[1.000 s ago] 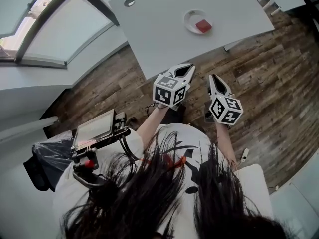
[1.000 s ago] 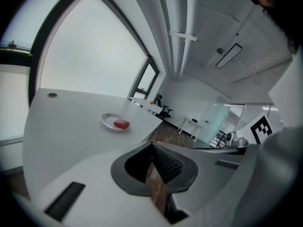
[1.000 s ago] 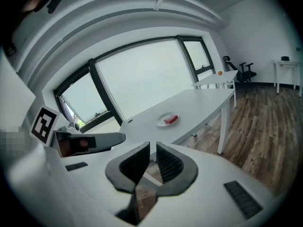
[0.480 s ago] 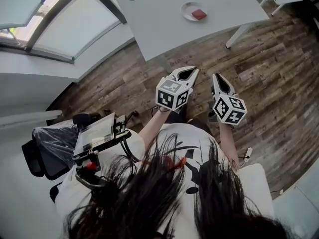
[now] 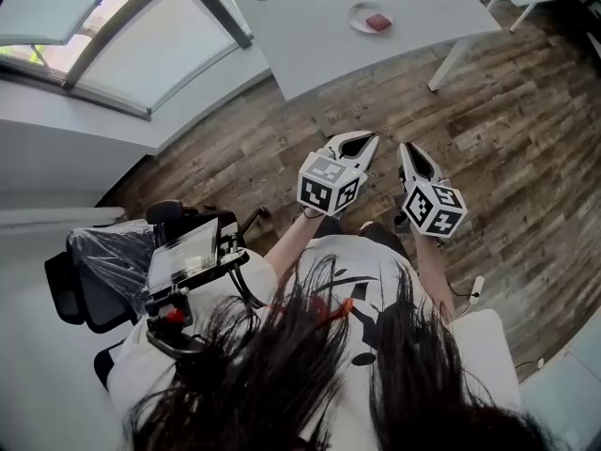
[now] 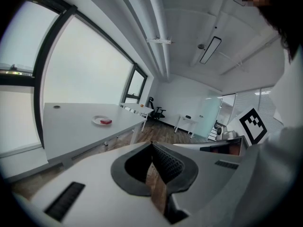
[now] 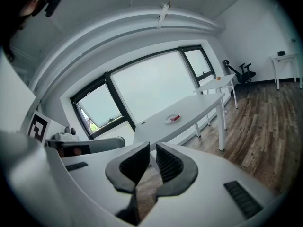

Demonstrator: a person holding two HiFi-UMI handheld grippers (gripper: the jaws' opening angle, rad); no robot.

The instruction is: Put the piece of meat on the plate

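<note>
Your left tool (image 6: 152, 144) is clenched with nothing in it, its ribbed pads meeting at the tip. Your right tool (image 7: 152, 146) is pinched shut and just as empty. You hold them side by side in front of your body, over the wooden floor (image 5: 526, 130), both aimed roughly toward the worktop (image 5: 310, 26) and well apart from it. That carry suits hands with nothing left to deliver, and I judge the placing done.

The piece of meat (image 5: 378, 23) already lies on the plate (image 5: 361, 11), which sits alone on the worktop toward its far side. It rests off-centre, nearer the rim on the right as the head view shows it.

The meat lies flat, a small red slab with its broad face up. Its longer side seems to run roughly across the head view, slightly slanted. At this range it looks nearly square, so I cannot tell the axis firmly.
</note>
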